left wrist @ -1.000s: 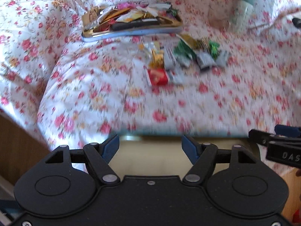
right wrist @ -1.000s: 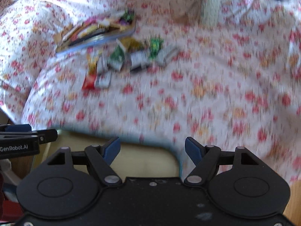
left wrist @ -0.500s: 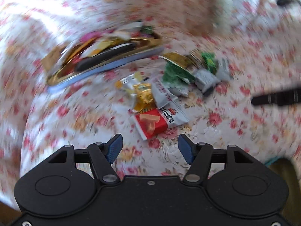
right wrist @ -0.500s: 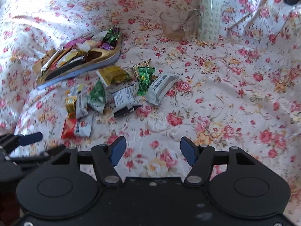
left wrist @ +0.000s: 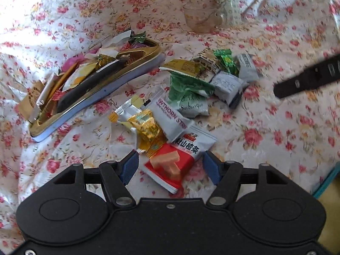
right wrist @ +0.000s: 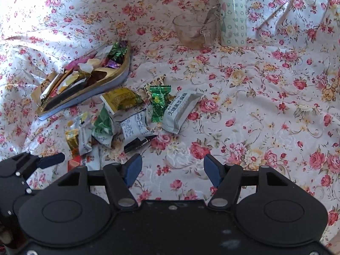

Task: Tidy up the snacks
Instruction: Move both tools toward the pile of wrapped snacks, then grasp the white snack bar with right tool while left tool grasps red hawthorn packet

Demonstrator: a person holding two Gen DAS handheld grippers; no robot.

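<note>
The left gripper point(left wrist: 170, 165) is standing open, its jaws having just widened, with the red snack packet point(left wrist: 170, 167) lying between its blue fingers, unpinched. Beyond it the loose snacks point(left wrist: 191, 93) are lying beside the gold tray point(left wrist: 119, 78). The right gripper point(right wrist: 172, 170) is hanging open over the floral cloth point(right wrist: 265, 116), nothing between its jaws.

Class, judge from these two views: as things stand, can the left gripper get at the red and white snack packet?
Probably yes: the left gripper is open astride the red and white snack packet; nothing blocks it.
</note>
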